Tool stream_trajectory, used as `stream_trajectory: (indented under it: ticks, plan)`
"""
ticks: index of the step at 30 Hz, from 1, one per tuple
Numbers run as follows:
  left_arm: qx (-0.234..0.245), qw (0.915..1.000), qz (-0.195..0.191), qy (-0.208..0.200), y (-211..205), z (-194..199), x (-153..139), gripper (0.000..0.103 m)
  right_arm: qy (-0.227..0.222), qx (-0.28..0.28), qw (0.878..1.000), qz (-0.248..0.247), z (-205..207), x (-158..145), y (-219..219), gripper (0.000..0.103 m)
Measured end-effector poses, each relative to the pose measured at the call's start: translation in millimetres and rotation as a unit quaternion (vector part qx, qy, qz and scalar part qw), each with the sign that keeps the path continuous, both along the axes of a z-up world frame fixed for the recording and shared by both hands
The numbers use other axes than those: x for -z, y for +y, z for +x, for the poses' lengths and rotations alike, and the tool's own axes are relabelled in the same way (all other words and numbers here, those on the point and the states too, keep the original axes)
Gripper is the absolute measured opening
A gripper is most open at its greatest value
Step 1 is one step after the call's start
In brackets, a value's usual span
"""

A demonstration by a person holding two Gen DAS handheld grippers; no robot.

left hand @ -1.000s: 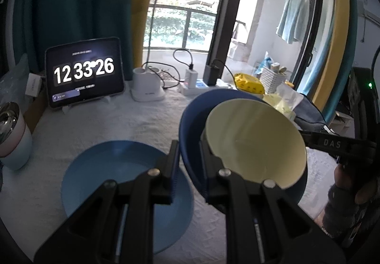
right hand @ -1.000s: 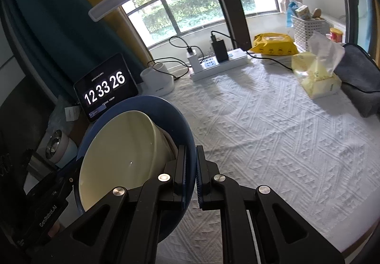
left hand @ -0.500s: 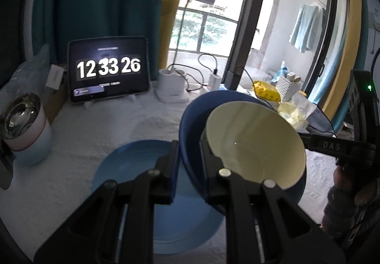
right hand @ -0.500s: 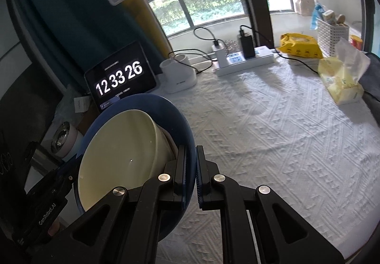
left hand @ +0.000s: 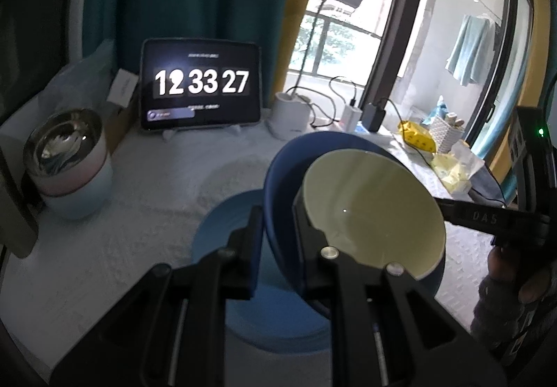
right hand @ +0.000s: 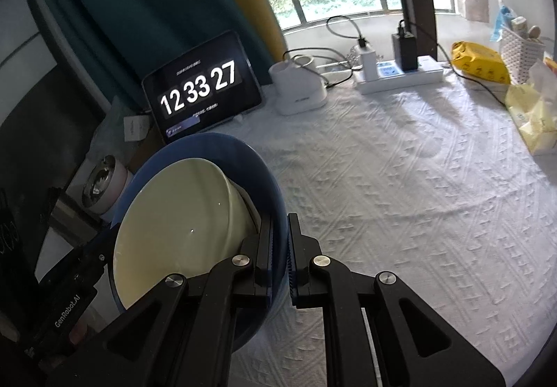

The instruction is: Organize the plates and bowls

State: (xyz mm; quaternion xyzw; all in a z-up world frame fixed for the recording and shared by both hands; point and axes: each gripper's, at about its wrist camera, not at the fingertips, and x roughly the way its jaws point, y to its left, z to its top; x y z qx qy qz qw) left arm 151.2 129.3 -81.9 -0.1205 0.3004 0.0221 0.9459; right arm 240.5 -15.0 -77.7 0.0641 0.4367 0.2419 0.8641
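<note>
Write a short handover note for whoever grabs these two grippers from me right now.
Left tool: shut on the dark blue bowl, at its rim.
Right tool: shut on the opposite rim of the same bowl.
Cream bowl is nested inside the blue one; both are held up, tilted.
Light blue plate lies on the white tablecloth below.
Done: bowls nested.
Left: probably set the stack on the plate, then release.
</note>
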Motion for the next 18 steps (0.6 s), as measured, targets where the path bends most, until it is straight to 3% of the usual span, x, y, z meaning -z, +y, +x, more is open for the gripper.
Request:
stream_trajectory:
  ticks: [18]
  plan:
    - [-0.015, 0.9996, -0.006, 0.022, 22.0, 2.0, 17.0, 0.015, 0.029, -0.015, 0.999, -0.009, 6.2, 23.8, 26.2, 0.01]
